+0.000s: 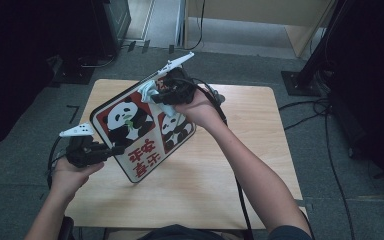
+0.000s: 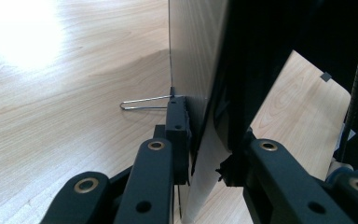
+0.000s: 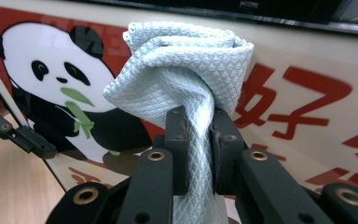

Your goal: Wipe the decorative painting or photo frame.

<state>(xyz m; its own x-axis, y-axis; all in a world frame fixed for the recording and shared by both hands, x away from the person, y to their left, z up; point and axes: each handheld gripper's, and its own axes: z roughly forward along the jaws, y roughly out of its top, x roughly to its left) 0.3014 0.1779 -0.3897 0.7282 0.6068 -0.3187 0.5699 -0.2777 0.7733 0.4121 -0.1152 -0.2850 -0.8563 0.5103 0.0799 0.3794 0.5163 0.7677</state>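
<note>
**Wiping the panda board, held on edge**

Looking down from the high view, we hold our left gripper (image 1: 111,150) pinched on the lower left edge of the panda board (image 1: 140,132), which stands tilted on one corner above the wooden table (image 1: 240,150). Our right gripper (image 1: 157,95) sits at the board's upper edge, pressing a pale blue cloth (image 1: 149,90) against the printed face. Red characters and two pandas cover that face.

From the left gripper view, we see the jaws closed on the thin edge of the board (image 2: 191,60), one pad on each side. A bent wire stand (image 2: 142,103) juts from the board's back, over the table (image 2: 65,93).

From the right gripper view, our jaws are pressed together on the cloth (image 3: 186,70), whose bunched top lies against the board (image 3: 307,84) just beside a panda's head. At the left edge, the left gripper (image 3: 18,135) shows as a dark jaw on the board's rim.
</note>
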